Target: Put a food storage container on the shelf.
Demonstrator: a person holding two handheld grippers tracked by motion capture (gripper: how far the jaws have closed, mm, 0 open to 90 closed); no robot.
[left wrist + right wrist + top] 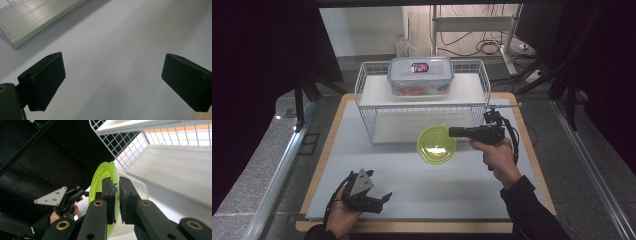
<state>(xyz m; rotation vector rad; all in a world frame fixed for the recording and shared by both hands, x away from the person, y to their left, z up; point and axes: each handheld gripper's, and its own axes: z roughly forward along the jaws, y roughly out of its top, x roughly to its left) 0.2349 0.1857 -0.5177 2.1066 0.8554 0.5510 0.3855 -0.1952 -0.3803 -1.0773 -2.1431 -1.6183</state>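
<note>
Right gripper (453,132): held in the person's right hand (498,156) at the right side of the tabletop (412,190), pointing left, level. Its jaws are nearly closed and clamp the rim of a green bowl (437,144). In the right gripper view the two black pads press on either side of the bowl's (101,180) thin wall, with the gripper (117,195) seen from behind; a clear plastic layer sits against the green one on the right pad's side.

Bowl: held off the tabletop, just in front of the near edge of the white wire rack (422,107), roughly at the centre of the tabletop. It tilts, the open side facing up and toward the camera in the high view.

Rack: stands at the far middle of the tabletop, with a white shelf. A clear lidded food box (420,75) with reddish contents rests on top of the shelf.

Left gripper (379,200): at the near left corner of the tabletop, in the person's left hand (339,216), well apart from the bowl. Its jaws stand wide open with nothing between them; the left gripper view shows bare tabletop (120,50) between the two pads.
</note>
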